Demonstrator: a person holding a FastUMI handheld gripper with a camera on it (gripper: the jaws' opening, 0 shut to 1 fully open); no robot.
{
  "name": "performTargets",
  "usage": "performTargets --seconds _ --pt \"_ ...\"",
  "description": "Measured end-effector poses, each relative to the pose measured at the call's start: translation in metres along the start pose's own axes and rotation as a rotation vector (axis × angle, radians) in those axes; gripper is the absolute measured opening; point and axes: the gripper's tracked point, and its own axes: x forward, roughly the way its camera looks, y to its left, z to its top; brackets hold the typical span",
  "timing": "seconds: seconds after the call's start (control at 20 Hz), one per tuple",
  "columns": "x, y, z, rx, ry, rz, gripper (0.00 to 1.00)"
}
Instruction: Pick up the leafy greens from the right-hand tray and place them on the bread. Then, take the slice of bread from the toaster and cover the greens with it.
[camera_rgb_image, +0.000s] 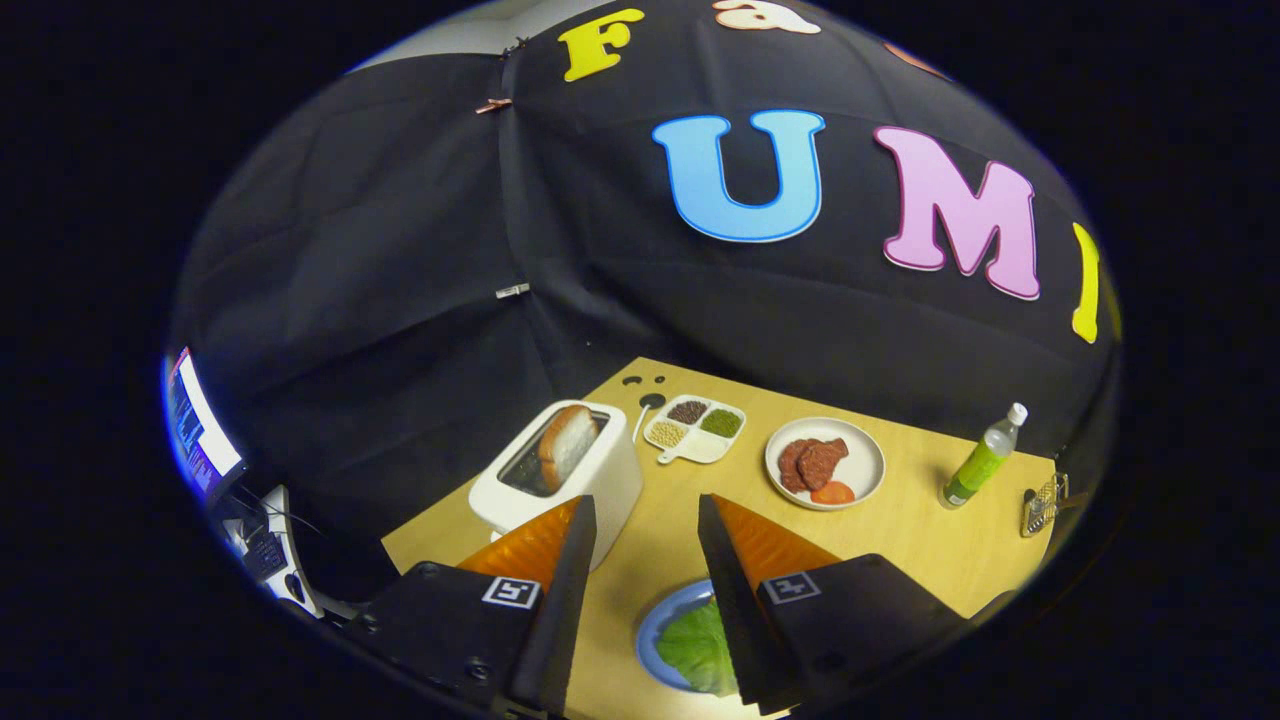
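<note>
Two fingers (580, 540) spread wide, jaws released and gripping nothing, gripper (645, 515) poised above the table (930, 540). Down low, leafy greens (700, 650) lie on a blue plate (652, 625), partly under the right finger. Just ahead of the left finger, the white toaster (560, 480) holds a bread slice (567, 443) upright in its slot. Beyond: a sectioned dish of beans (697, 428), a white plate of meat (825, 463), then a green bottle (982, 457) off right.
</note>
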Motion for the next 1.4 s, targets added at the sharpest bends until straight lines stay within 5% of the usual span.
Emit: performTargets --seconds 0.55,1.05,1.15,1.3,1.4 --pt "0.12 0.07 0.001 -0.069 0.063 0.021 0.66" --pt "0.188 0.065 -0.023 -0.059 0.192 -0.118 0.62" --pt "0.195 0.06 -0.039 -0.038 0.249 -0.13 0.51" --pt "0.194 0.068 -0.036 0.027 0.236 -0.075 0.16" --pt "0.186 0.069 -0.024 0.056 0.198 -0.061 0.12"
